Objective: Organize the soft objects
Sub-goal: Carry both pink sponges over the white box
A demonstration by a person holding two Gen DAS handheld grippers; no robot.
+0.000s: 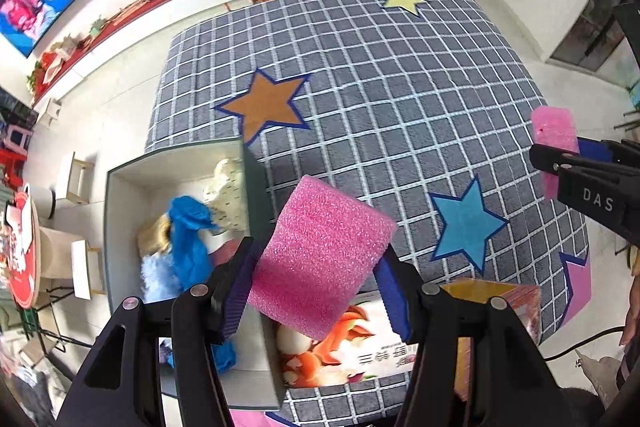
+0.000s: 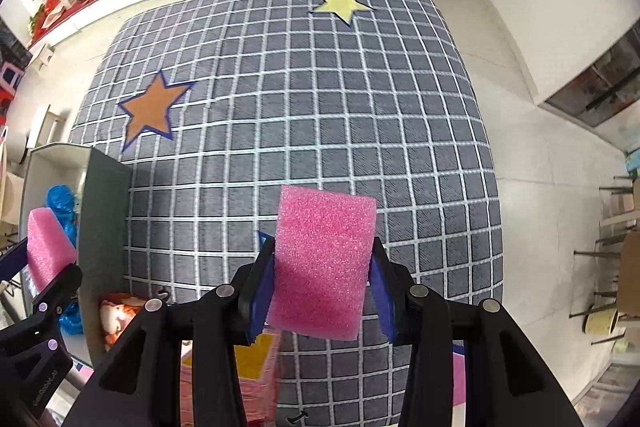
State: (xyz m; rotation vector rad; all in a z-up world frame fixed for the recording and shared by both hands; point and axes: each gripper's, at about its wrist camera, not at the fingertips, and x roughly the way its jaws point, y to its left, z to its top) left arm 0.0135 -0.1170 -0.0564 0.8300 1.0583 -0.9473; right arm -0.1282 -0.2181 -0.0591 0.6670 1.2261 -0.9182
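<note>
My left gripper (image 1: 316, 291) is pinching a thick pink block of foam (image 1: 320, 259) by two opposite sides, its blue-padded fingers (image 1: 236, 297) pressing into the soft edges so the block is hanging clear of everything below. I am holding it high and pointing steeply down, I think so it can travel over the wall of the open grey-green storage box (image 1: 256, 179) without snagging. That box is sitting at the left edge of the grey checked rug with coloured stars (image 1: 380, 99), and it is already holding a crumpled blue cloth (image 1: 190, 239), a cream patterned fabric piece (image 1: 228, 195) and something pale and fluffy, so it reads as the collecting place for soft things.

My right gripper (image 2: 320, 291) is clamping a second pink foam block (image 2: 324, 263) the same way, across its narrower width, over bare rug well to the right of the box (image 2: 104, 211). In the left view it is showing at the far right edge.

Carrying both blocks at once is saving a trip. The left one is nearer the box opening, so I am judging it should go in first. The foam is light and springy; a loose grip could let it pop free
</note>
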